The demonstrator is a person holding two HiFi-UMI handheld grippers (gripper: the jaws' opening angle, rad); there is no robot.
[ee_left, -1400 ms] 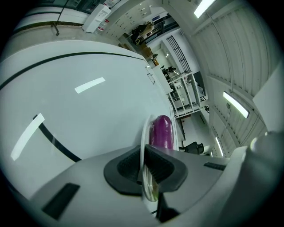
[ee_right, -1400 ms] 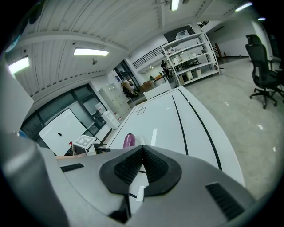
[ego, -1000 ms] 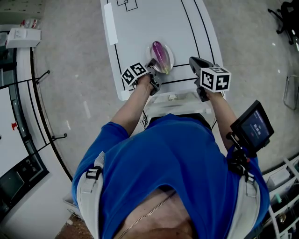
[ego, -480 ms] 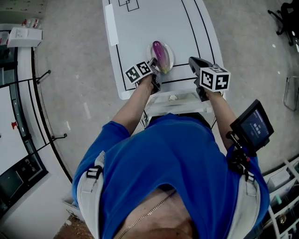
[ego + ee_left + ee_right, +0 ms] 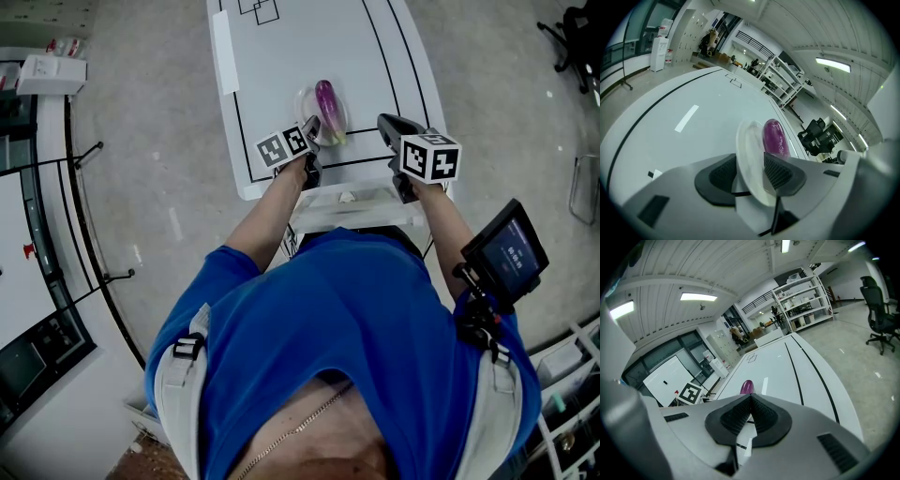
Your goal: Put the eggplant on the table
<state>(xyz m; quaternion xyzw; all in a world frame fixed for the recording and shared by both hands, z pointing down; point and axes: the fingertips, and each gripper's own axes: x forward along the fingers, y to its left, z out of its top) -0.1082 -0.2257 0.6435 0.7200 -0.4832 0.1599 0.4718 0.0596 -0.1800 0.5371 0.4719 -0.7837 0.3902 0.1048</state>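
Now the left tongs [image 5: 751,172] are opening with the rim of the tilted clear plate [image 5: 747,140] between their pads, the purple eggplant [image 5: 775,138] lies along the plate's far side over the white tabletop [image 5: 670,136], and the right tongs [image 5: 751,416] are clenched on nothing.

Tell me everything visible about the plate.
The plate is small, round and translucent white, plastic-looking, with a shallow rim. It is tilted steeply on edge above the white table. Its near rim sits between the opening jaws of the left gripper, with a gap at one pad. The purple eggplant lies against its inner face.
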